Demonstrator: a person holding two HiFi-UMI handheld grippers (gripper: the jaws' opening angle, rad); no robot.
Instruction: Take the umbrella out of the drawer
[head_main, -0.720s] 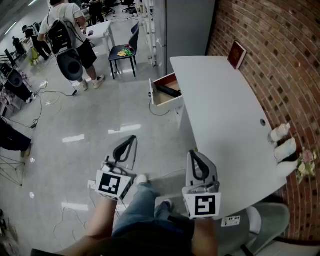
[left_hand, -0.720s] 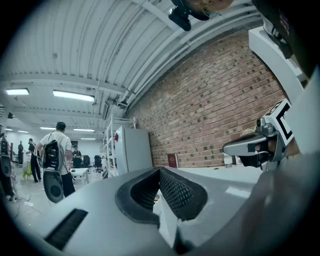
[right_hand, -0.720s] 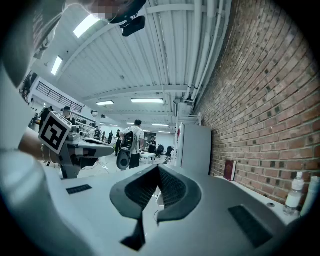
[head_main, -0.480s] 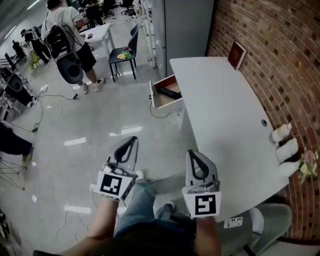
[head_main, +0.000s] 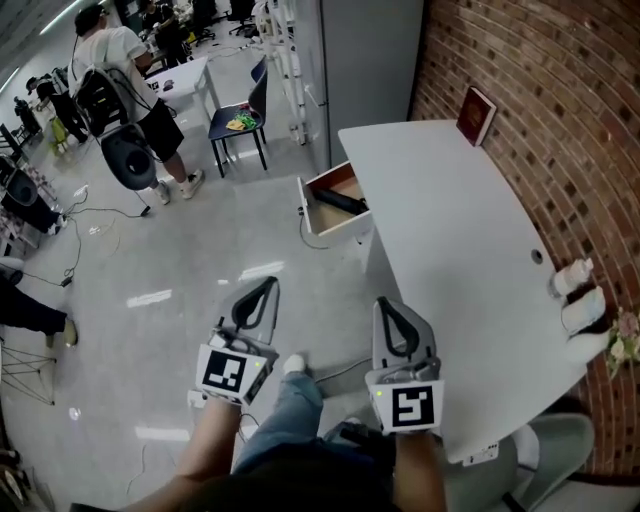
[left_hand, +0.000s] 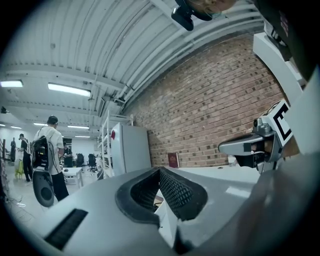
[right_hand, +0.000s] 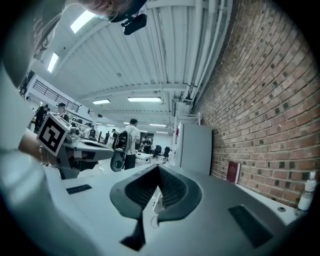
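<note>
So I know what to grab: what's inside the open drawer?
A dark folded umbrella lies in the drawer. The drawer's inner end sits under the white desk, so anything there is hidden.

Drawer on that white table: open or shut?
Open: the drawer juts out from the table, with a dark umbrella lying inside.
</note>
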